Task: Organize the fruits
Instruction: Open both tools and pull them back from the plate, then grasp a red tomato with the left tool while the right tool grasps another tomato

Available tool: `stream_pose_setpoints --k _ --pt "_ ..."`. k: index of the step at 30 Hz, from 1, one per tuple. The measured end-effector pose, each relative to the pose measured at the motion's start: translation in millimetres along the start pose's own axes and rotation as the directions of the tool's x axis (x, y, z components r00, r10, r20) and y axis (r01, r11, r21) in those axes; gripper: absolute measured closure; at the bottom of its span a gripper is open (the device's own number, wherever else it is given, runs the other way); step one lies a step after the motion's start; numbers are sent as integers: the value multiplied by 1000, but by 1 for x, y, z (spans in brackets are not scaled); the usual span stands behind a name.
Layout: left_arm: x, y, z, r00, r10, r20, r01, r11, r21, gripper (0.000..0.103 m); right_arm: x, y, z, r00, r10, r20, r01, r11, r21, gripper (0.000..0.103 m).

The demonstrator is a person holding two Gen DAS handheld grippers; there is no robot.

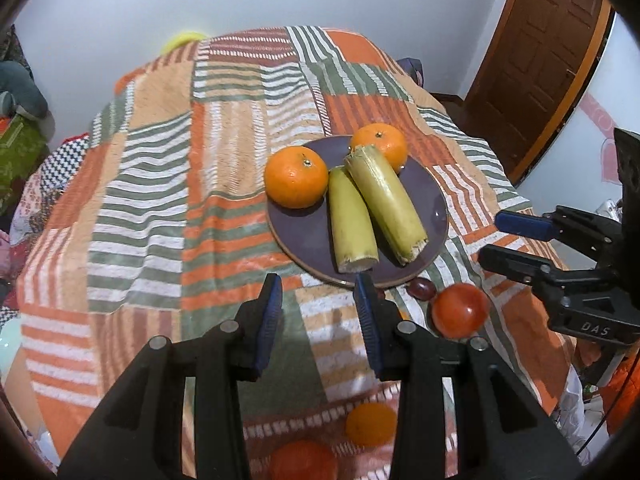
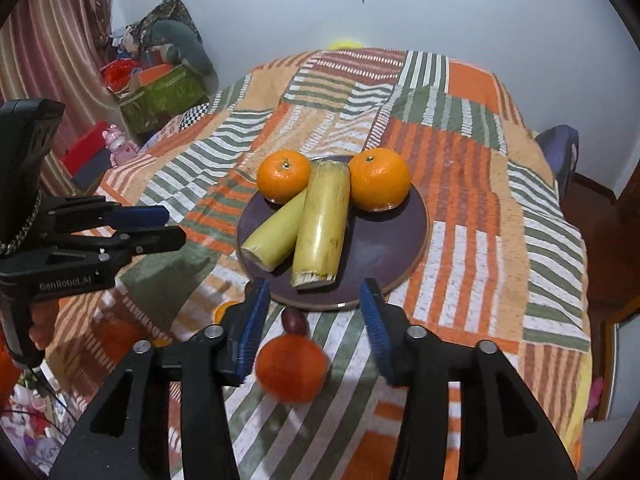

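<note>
A dark purple plate [image 1: 424,200] [image 2: 384,248] on the striped cloth holds two oranges [image 1: 297,177] [image 1: 380,145] [image 2: 283,176] [image 2: 380,179] and two yellow-green cane pieces [image 1: 352,220] [image 1: 386,204] [image 2: 276,236] [image 2: 320,224]. My left gripper [image 1: 318,288] is open and empty, just short of the plate's near rim. My right gripper [image 2: 314,292] is open, with a red-orange fruit [image 2: 291,368] [image 1: 460,310] lying on the cloth between its fingers. A dark grape [image 2: 294,320] [image 1: 421,288] lies by the plate. Two more orange fruits [image 1: 371,424] [image 1: 302,460] lie under my left gripper.
The cloth-covered table [image 1: 160,200] [image 2: 500,240] drops off on all sides. A wooden door [image 1: 552,48] stands at the right. Boxes and toys [image 2: 160,80] are piled at the left. A small orange [image 2: 222,310] lies left of my right gripper.
</note>
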State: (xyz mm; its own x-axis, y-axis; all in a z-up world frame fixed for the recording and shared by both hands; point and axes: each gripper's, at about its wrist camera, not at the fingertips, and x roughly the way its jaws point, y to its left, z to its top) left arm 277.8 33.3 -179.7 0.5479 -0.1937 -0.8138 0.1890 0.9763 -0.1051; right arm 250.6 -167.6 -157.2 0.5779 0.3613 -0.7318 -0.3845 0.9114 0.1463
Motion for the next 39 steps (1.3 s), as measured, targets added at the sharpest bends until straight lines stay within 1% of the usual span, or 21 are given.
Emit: stream_pose_setpoints --k 3,5,7,11,14,17,21,24,26,29,34,37,39 --pt "-17 2 -8 1000 12 12 -12 1000 -6 66 -9 2 -6 1000 -4 9 4 1000 3 55" --pt "-23 3 -13 1000 23 17 -23 1000 -12 62 -12 2 -12 1000 5 1 -5 1000 11 55" --pt "-29 6 -20 999 31 14 -31 999 -17 60 -13 3 -19 1000 16 -11 -16 1000 22 55" --pt "-36 16 -38 998 61 -10 -61 998 -27 49 -6 2 -36 998 27 -60 -25 999 35 55" --pt "-37 27 -53 996 81 -40 -83 996 -39 49 1 2 -46 995 31 -93 -26 998 51 55" --pt "-37 35 -65 995 74 -68 -78 995 -61 49 8 3 -53 992 47 -115 -38 996 77 55" --pt "-36 39 -81 993 67 -100 -74 995 -70 49 13 8 -53 992 42 -116 -34 997 68 55" --pt "-34 37 -93 991 48 -125 -58 996 -74 49 19 9 -52 993 33 -117 -25 997 66 55" --pt "-32 35 -97 989 37 -141 -47 996 -70 47 23 9 -51 992 40 -119 -30 996 81 55" --pt "-27 29 -99 987 45 -156 -54 997 -56 46 28 10 -50 992 36 -119 -26 996 86 55" --pt "-21 22 -100 985 16 -173 -28 997 -67 46 34 11 -52 991 50 -121 -38 994 103 55" --pt "-15 14 -104 981 5 -192 -17 998 -58 46 33 9 -54 993 40 -106 -29 994 105 60" --pt "-11 10 -107 978 10 -208 -19 999 -45 46 33 7 -54 993 51 -106 -39 993 114 61"
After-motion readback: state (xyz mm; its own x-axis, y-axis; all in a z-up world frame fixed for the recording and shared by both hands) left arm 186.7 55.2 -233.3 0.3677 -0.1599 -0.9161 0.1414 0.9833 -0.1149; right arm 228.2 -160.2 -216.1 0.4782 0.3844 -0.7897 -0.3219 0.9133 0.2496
